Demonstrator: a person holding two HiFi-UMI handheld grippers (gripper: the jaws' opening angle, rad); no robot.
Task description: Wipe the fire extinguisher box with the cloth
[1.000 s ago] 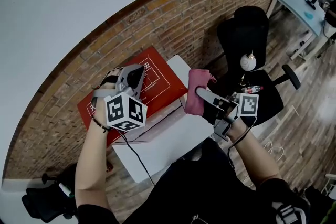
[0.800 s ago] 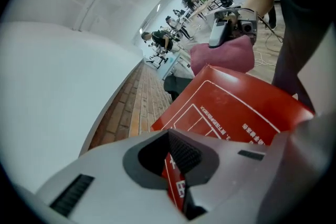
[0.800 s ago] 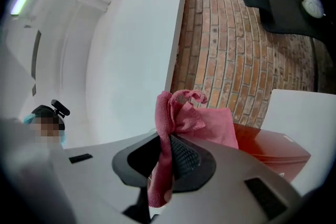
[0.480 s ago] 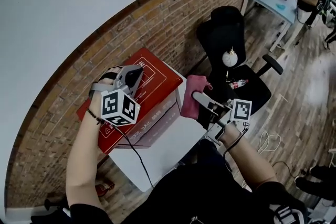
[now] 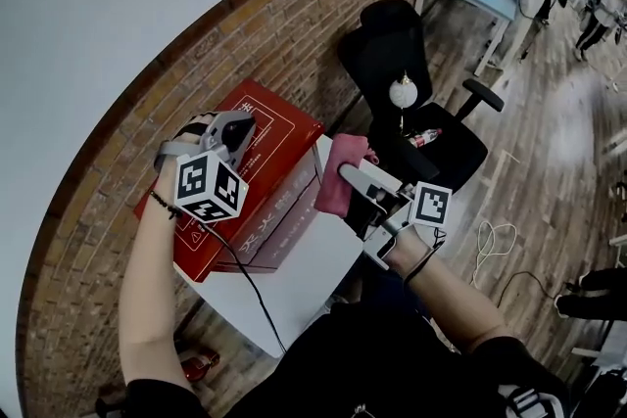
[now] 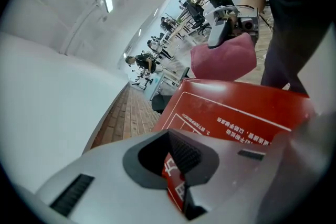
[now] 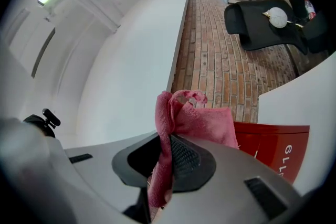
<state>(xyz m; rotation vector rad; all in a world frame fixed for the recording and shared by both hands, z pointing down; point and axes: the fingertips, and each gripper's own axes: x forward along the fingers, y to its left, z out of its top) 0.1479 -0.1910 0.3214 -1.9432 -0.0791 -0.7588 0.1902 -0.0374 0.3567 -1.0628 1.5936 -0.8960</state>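
Cloth (image 7: 202,123) in right gripper (image 7: 168,159), beside box (image 5: 260,173)

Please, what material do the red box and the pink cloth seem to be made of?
Red box: probably painted sheet metal, semi-gloss; flat panels, crisp edges, a soft sheen and printed white lines. Plastic cannot be ruled out.
Pink cloth: likely microfibre or terry, matte; fuzzy nap and soft folds.

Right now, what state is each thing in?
fire extinguisher box, lying flat on the white table.
cloth, bunched, at the box's end.
right gripper, shut on the cloth.
left gripper, shut, empty, over the box's top.
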